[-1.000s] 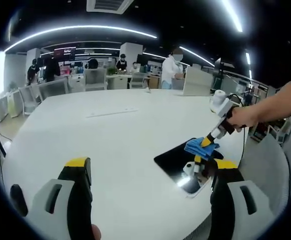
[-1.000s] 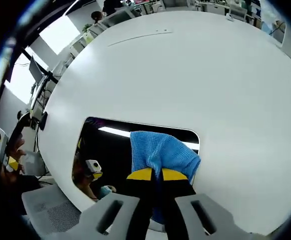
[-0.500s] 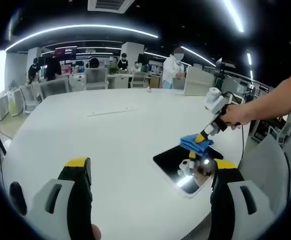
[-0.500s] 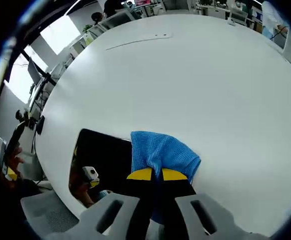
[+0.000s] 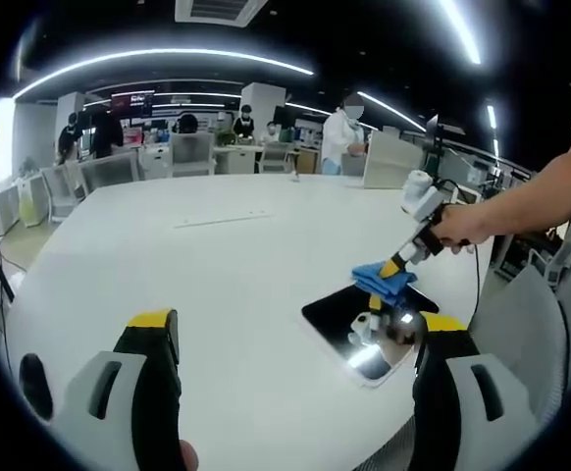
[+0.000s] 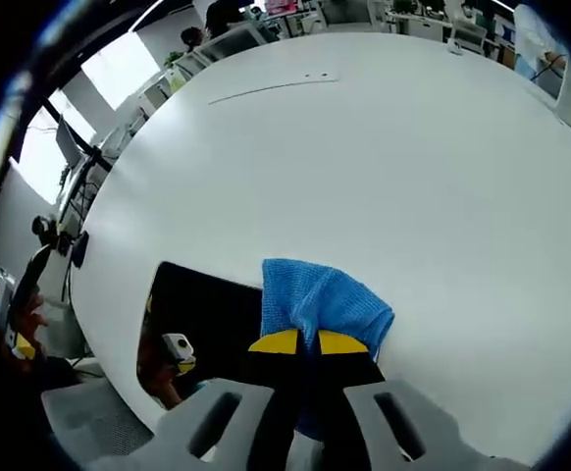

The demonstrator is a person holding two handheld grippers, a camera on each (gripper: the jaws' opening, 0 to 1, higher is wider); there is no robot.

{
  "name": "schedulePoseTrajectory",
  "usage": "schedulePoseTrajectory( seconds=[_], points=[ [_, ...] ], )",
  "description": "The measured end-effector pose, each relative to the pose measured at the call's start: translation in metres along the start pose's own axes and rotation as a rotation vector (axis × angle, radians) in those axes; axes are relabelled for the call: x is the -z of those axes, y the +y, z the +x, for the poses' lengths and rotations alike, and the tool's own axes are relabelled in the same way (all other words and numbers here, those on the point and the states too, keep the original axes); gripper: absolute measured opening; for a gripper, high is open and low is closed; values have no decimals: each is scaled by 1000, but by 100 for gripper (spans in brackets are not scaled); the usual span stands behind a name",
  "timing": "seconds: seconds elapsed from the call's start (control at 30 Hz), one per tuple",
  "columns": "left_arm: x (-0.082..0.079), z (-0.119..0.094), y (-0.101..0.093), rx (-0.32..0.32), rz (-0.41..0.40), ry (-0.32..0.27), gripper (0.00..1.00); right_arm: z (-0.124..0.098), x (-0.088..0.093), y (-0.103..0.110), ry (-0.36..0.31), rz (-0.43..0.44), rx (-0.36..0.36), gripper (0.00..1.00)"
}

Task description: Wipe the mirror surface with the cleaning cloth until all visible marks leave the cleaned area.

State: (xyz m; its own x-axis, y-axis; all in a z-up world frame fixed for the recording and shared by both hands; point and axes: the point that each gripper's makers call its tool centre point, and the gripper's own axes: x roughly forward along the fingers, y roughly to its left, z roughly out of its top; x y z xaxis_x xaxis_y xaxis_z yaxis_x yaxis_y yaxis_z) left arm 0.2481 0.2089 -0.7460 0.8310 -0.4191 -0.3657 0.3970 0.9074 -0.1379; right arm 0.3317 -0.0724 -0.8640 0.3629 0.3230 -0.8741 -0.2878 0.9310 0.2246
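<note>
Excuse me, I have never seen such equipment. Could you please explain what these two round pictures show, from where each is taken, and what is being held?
No robot is here: a person holds one grasping tool in each hand, and each tool carries a fisheye camera looking forward along its two jaws.

The left gripper view looks across a large white round table. Its own left tool stands open, jaws wide apart, holding nothing. From the right comes the person's hand, holding the right tool.

The right gripper view looks down at the table from the right tool, whose yellow-tipped jaws are shut on a blue cleaning cloth.

On the table lies a dark rectangular mirror, near the table edge. The cloth is at the mirror's far edge. Behind is an office with people and chairs.
</note>
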Motion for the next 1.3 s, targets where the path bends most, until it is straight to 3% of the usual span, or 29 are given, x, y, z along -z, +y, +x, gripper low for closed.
schedulePoseTrajectory(
  seconds=[0.27, 0.43, 0.63, 0.77, 0.9, 1.1, 1.2, 1.3],
  points=[
    [-2, 0, 7, -8, 10, 0, 99, -43, -13, -27, -64, -8, 10, 0],
    [-5, -1, 11, -24, 7, -9, 99, -57, -2, -54, -56, 4, 35, 0],
    [1, -1, 8, -22, 13, 1, 99, -51, 26, -81, -14, 30, 74, 0],
    [5, -3, 10, -33, 2, 3, 99, -41, 43, -87, 5, 47, 91, 0],
    [9, -5, 9, -34, 15, 23, 99, -32, 51, -90, 7, 60, 97, 0],
    [5, -6, 18, -53, 10, 4, 99, -23, 59, -88, 9, 68, 107, 0],
    [6, -6, 17, -55, 12, 6, 99, -23, 59, -86, 10, -49, 69, 1],
    [5, -6, 14, -54, 20, 7, 99, -25, 59, -87, -22, -54, 29, 1]
  ],
)
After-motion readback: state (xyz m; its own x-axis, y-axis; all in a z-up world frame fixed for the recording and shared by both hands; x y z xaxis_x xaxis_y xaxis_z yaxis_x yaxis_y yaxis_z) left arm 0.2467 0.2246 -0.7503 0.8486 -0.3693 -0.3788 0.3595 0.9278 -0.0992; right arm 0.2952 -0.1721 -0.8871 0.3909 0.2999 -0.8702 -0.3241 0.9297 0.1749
